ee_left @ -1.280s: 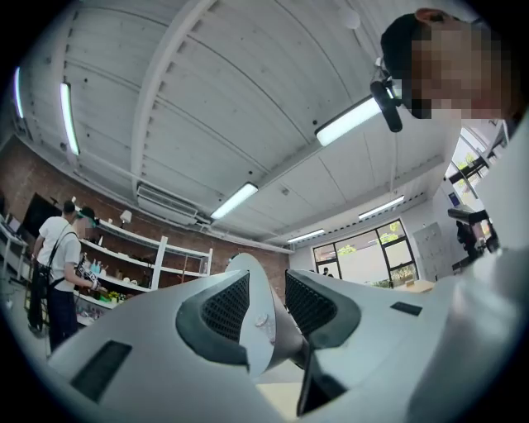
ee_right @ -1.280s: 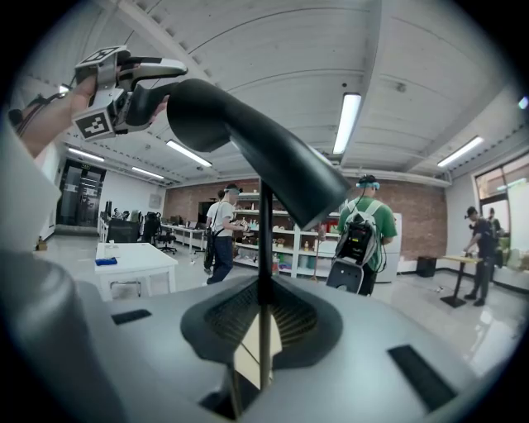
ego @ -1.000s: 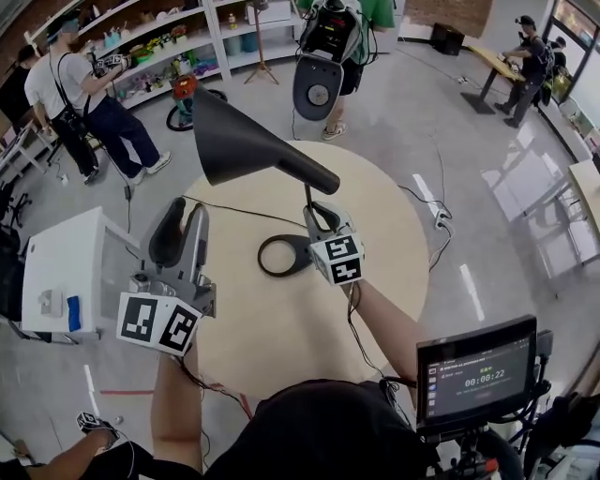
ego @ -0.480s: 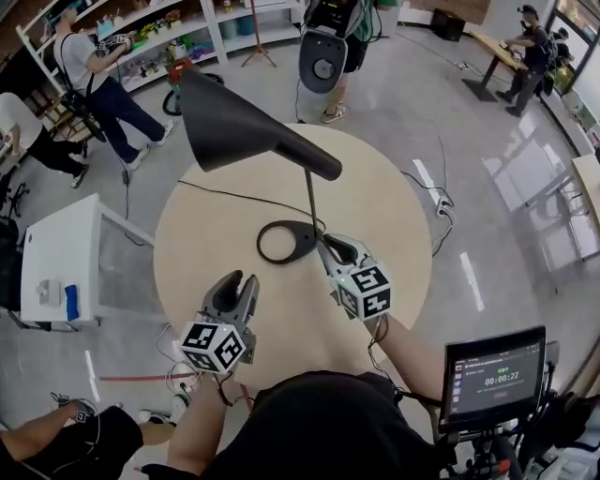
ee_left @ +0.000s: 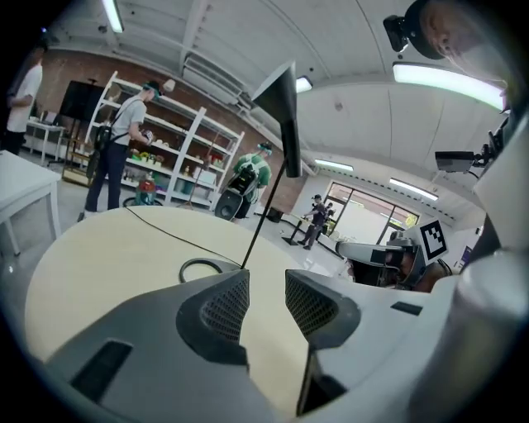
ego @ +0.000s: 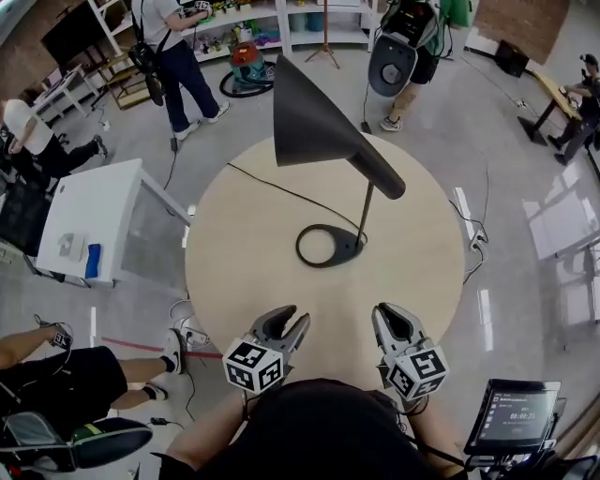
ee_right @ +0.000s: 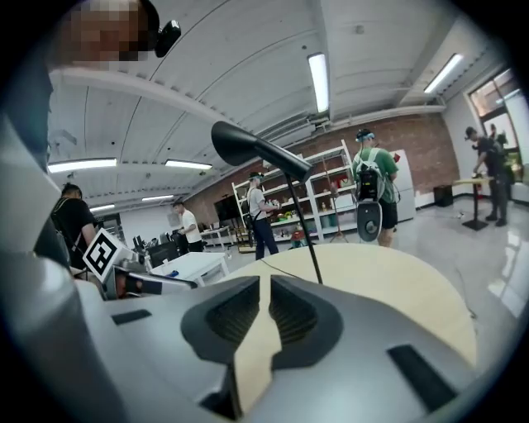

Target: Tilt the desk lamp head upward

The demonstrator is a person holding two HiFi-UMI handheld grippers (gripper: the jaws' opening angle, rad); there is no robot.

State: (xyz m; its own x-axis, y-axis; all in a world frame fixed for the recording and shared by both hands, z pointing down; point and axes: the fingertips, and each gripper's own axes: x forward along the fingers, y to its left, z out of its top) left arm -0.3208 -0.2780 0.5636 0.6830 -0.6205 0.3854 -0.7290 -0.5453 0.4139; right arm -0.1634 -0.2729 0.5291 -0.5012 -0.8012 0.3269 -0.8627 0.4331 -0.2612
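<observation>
The black desk lamp stands on the round beige table (ego: 234, 281): cone head (ego: 319, 122), thin stem (ego: 367, 211), ring base (ego: 323, 246). The head's wide mouth faces the far side. My left gripper (ego: 283, 325) and right gripper (ego: 395, 320) hover at the table's near edge, well short of the base. Both are open by a narrow gap with nothing between the jaws. The left gripper (ee_left: 266, 285) looks at the ring base (ee_left: 201, 266) and the lamp head (ee_left: 281, 99). Past the right gripper (ee_right: 264, 285) I see the stem (ee_right: 307, 240) and head (ee_right: 252, 147).
The lamp's black cable (ego: 281, 192) runs across the table to its far left edge. A white side table (ego: 94, 216) stands to the left. A monitor (ego: 516, 412) sits at the lower right. Several people and shelves (ego: 309, 14) are beyond the table.
My right gripper came off the lamp stem, and both grippers drew back to the table's near edge. The lamp head now opens toward the far side instead of the left.
</observation>
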